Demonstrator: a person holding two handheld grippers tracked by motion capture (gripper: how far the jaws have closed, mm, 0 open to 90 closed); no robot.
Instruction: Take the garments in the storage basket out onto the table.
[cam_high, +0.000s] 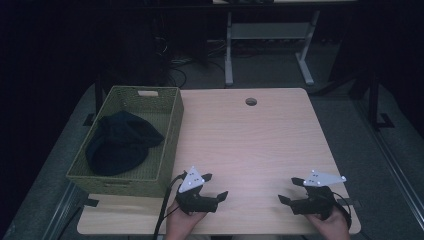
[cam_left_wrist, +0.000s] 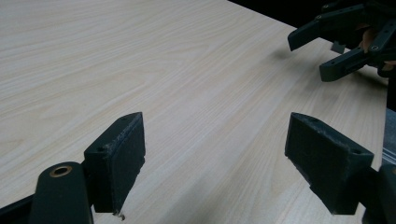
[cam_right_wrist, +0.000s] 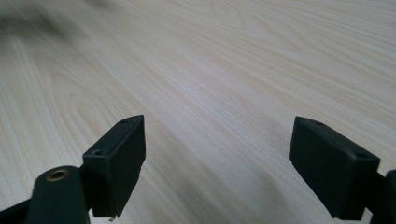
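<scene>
High view: we hold both grippers wide open and empty.
Reaching for the cloth (cam_high: 120, 142), our left gripper (cam_high: 216, 189) could snag the basket (cam_high: 172, 131) wall.

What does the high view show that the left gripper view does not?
High view: a green basket with a dark cloth in it, the table's cable hole, both hands, and the floor beyond. Left gripper view: the left gripper up close, pads wide apart with nothing between. Both: the table and the right gripper, jaws open.
</scene>
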